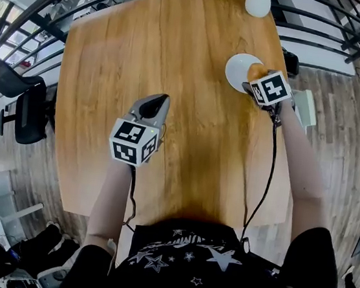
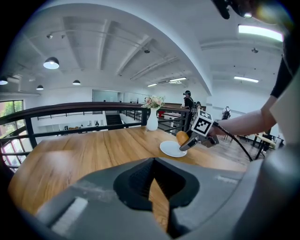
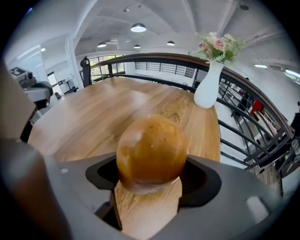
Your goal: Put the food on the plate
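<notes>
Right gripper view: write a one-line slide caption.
Right gripper holds a golden bun over the wooden table, vase of flowers beyond.

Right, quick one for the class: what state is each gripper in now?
Left gripper: shut, empty.
Right gripper: shut on the bun.

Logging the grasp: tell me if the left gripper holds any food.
No, the left gripper has its jaws together with nothing between them.

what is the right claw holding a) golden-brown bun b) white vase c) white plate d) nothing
A: the right claw is shut on a golden-brown bun, which fills the gap between its jaws in the right gripper view.
</notes>
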`<action>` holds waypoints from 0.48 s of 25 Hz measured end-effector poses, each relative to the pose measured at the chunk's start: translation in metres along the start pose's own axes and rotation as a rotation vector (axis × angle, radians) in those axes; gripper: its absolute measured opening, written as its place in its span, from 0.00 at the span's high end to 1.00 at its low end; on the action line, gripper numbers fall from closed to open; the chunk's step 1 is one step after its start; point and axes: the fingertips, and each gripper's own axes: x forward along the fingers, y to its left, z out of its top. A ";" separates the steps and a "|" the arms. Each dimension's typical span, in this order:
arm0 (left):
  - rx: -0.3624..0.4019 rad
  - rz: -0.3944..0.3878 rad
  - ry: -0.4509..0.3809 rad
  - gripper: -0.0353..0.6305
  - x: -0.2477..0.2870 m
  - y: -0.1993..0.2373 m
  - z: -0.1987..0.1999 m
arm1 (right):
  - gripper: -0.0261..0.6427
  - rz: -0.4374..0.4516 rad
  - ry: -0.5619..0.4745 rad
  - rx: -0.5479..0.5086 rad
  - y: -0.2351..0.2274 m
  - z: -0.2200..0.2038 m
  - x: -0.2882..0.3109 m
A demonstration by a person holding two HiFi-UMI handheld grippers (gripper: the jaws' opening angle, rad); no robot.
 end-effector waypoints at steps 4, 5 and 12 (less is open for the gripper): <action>-0.020 0.015 0.006 0.95 0.006 0.008 -0.004 | 0.41 0.011 0.060 -0.033 0.001 0.000 0.011; -0.024 0.014 0.007 0.95 0.007 0.009 -0.004 | 0.41 0.003 0.077 -0.049 0.000 0.001 0.013; -0.041 0.003 0.018 0.95 0.016 0.012 -0.008 | 0.41 -0.026 0.194 -0.149 -0.006 0.002 0.029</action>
